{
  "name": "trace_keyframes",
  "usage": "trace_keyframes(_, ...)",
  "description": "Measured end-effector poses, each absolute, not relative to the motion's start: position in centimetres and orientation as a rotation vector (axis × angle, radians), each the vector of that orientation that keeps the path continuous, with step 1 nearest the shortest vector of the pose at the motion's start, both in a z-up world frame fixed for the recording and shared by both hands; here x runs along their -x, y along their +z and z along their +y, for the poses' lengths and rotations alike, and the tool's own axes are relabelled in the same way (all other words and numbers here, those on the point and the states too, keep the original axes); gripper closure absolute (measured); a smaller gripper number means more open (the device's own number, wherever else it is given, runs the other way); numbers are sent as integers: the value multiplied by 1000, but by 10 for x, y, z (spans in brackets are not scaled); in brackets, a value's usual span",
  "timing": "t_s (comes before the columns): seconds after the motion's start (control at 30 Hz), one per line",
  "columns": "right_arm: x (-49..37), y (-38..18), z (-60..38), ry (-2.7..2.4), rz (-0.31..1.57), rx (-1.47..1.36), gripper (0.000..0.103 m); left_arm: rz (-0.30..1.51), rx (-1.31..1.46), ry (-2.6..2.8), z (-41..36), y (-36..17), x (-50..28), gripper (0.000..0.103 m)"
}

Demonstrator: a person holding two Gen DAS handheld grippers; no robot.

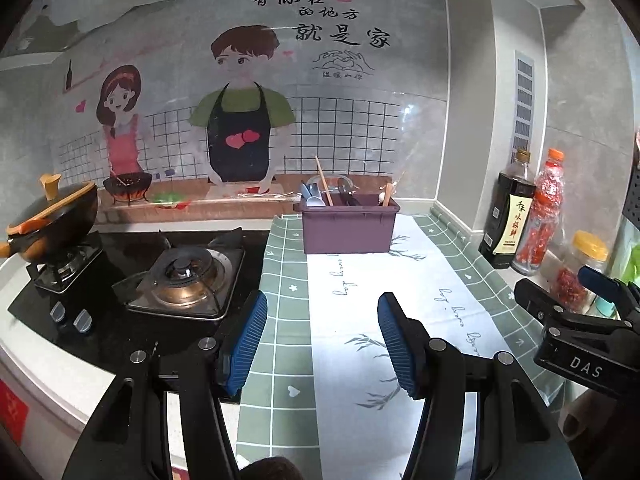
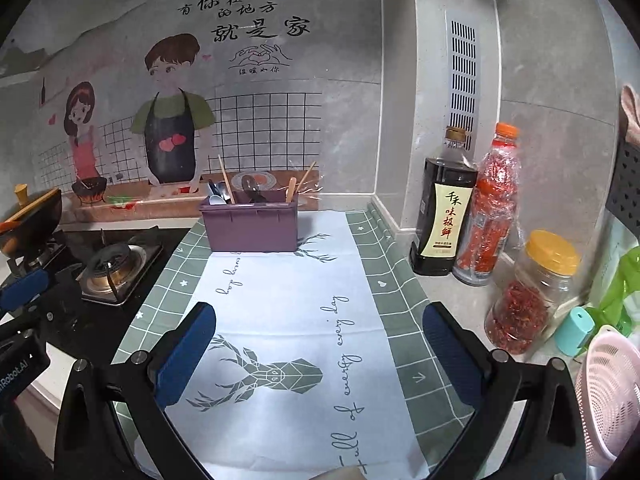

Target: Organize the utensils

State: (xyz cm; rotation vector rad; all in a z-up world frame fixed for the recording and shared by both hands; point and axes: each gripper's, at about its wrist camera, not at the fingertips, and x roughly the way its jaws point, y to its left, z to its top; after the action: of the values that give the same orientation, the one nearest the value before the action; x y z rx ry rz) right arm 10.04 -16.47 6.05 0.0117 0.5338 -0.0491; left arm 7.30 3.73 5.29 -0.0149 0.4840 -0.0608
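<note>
Far back on the mat against the wall, straight ahead of both empty, spread-jawed tools, stands the purple utensil box [image 1: 347, 226], its long side left-to-right, utensils upright inside, with left gripper [image 1: 322, 344] and right gripper [image 2: 320, 354] about equally distant

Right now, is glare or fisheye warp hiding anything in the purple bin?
Left wrist view: glare streaks the wall film behind the purple bin, utensils readable, edges bowed. Right wrist view: the white mat is bright near the bottom, the bin's small spoons soft, corners vignetted black.
</note>
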Motion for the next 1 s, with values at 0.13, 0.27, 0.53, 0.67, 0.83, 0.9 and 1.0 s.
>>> trace_keyframes(0.13, -99, 63, -163, -51, 528, -6, 0, 470, 13, -63, 38, 57, -69, 45)
trace_keyframes(0.27, -98, 64, -160, -50, 523, -4, 0, 476, 19, -60, 40, 58, -69, 45)
trace_keyframes(0.53, -97, 64, -156, -43, 533, 0, 0, 488, 27, -69, 41, 56, -70, 45)
trace_keyframes(0.67, -97, 63, -156, -38, 534, 2, 0, 493, 25, -76, 40, 54, -70, 45)
trace_keyframes(0.83, -98, 62, -154, -35, 535, 6, 0, 498, 28, -76, 41, 54, -71, 45)
trace_keyframes(0.9, -99, 63, -153, -34, 533, 8, 0, 498, 28, -75, 42, 54, -72, 45)
trace_keyframes(1.0, -101, 63, -153, -34, 532, 6, 0, 504, 27, -78, 43, 53, -73, 45)
